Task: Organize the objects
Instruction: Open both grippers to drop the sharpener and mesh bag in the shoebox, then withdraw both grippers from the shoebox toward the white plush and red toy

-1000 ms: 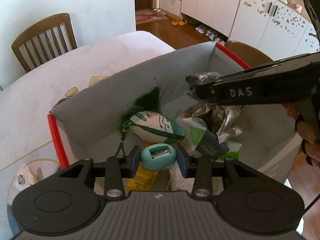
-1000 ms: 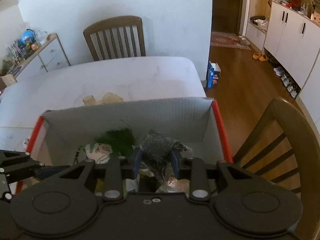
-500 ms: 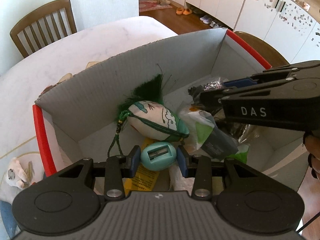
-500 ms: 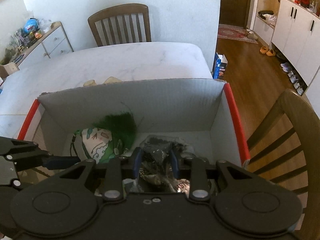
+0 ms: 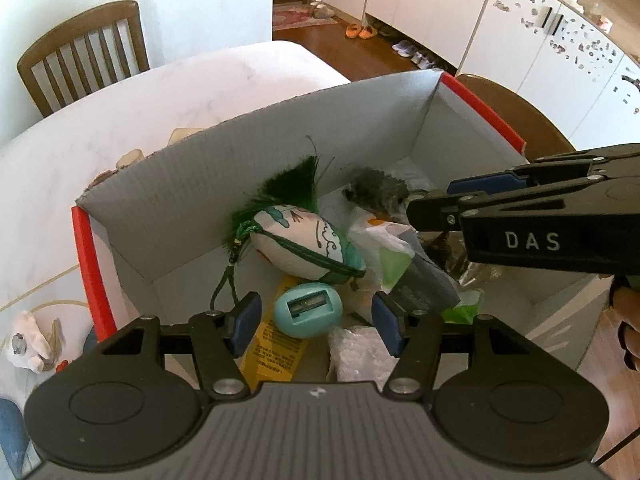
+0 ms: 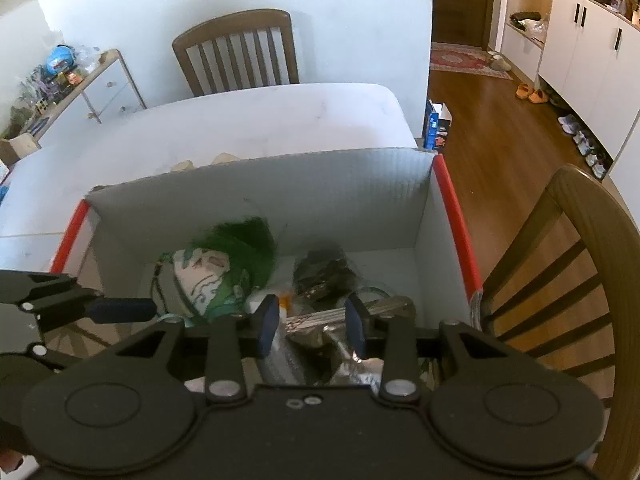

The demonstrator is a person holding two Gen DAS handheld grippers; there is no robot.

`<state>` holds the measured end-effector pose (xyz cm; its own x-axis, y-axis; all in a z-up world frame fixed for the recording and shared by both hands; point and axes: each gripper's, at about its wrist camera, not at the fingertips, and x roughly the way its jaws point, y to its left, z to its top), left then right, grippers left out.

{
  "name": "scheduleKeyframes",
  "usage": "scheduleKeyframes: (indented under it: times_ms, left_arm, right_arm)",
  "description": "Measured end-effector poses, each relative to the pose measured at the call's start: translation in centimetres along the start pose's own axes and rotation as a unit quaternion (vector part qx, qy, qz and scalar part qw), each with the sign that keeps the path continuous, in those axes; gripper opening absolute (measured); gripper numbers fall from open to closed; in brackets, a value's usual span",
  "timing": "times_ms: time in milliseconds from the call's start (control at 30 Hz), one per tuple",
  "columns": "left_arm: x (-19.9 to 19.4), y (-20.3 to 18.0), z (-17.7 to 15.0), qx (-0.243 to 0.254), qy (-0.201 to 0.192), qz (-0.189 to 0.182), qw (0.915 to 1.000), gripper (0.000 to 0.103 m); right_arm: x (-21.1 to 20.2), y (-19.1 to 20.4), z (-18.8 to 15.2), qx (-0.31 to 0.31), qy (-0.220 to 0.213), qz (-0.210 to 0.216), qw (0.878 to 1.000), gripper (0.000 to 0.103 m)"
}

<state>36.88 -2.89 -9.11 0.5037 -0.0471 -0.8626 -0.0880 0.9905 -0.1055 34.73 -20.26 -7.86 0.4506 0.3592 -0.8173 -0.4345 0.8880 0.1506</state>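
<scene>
Box (image 5: 248, 168), grey corrugated with red side rims, on white table (image 5: 168, 92); we log contents left to right. Left gripper (image 5: 310, 322) released, jaws spread over box, nothing between pads; teal egg-shaped sharpener (image 5: 308, 310) lying below on yellow packet (image 5: 276, 350). Printed pouch (image 5: 304, 246) with green tassel (image 5: 286, 190) just behind. White-green bag (image 5: 390, 256) next. Right gripper (image 6: 312, 322) also released, above dark crinkled wrapper (image 6: 324, 272) resting at box's right end. We note wooden chair (image 6: 576, 260) beside box.
</scene>
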Motion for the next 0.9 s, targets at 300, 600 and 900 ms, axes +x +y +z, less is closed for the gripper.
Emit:
scheduleKeyframes:
  times_ms: [300, 600, 900]
  left_arm:
    - [-3.3, 0.1, -0.4, 0.004, -0.03, -0.013, 0.9995, 0.06]
    - [-7.6, 0.6, -1.5, 0.008, -0.081, -0.034, 0.9961, 0.06]
    - [-11.7, 2.4, -2.9, 0.003, -0.111, -0.034, 0.9932, 0.068]
  right_arm:
    - [-2.9, 0.6, -0.4, 0.014, -0.023, 0.004, 1.0, 0.047]
    - [-6.5, 2.1, -1.2, 0.023, -0.058, 0.013, 0.998, 0.059]
    - [-9.3, 4.3, -2.2, 0.035, -0.089, 0.021, 0.995, 0.063]
